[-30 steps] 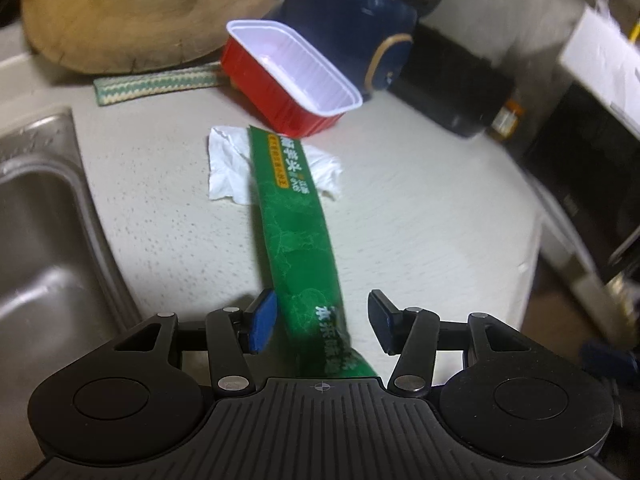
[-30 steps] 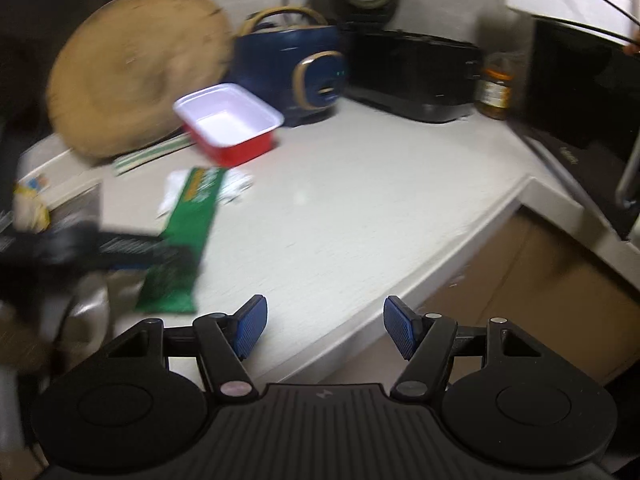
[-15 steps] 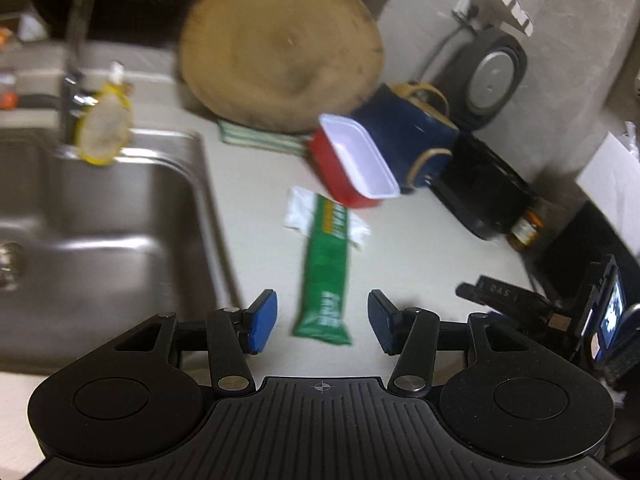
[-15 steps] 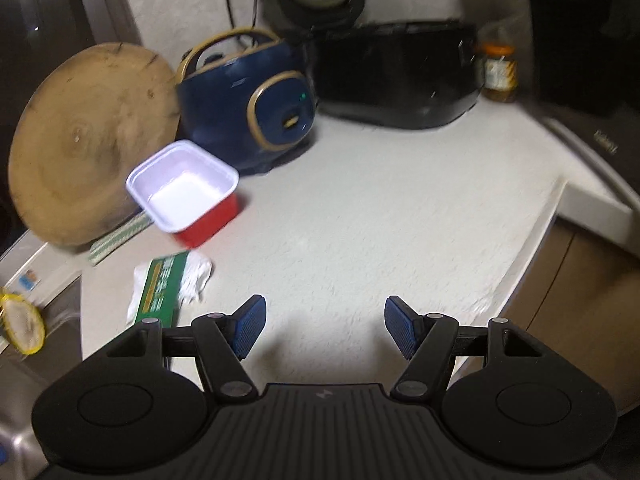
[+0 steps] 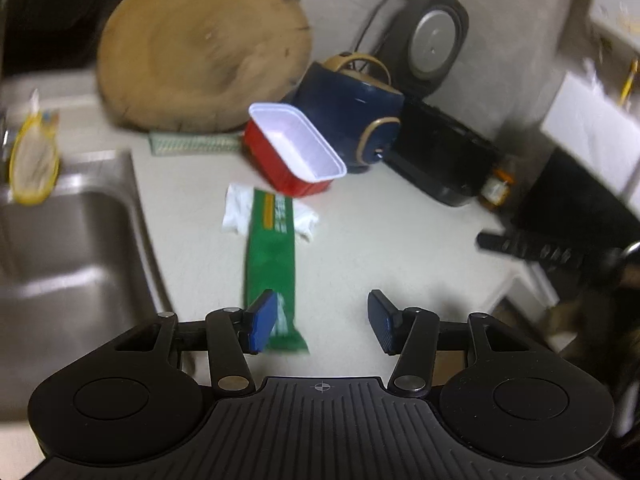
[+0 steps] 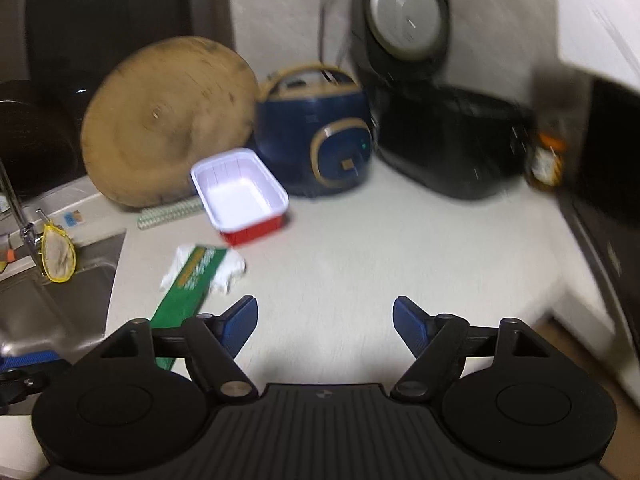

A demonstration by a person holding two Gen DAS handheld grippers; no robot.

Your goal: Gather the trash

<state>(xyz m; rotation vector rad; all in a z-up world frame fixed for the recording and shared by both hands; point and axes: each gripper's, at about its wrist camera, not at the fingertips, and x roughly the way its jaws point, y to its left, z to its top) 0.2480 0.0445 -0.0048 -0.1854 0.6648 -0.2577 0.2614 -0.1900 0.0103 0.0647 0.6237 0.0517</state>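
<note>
Green wrapper [image 5: 271, 256] lay flat on the tabletop [image 5: 400, 248], far end resting over a crumpled white tissue [image 5: 236, 216], just short of the red tray [image 5: 292, 152]. Long axis ran away from the left tongs [image 5: 320, 320], near end beside the left pad; nothing between the pads. Left tongs apart, empty. In the right view the wrapper [image 6: 188, 288] lay off to the left of the right tongs [image 6: 325, 326], slanting toward the tray [image 6: 244, 196]. Right tongs opening, empty. Judgement: left hand nearer; a grab across the wrapper's narrow width looks best.
</note>
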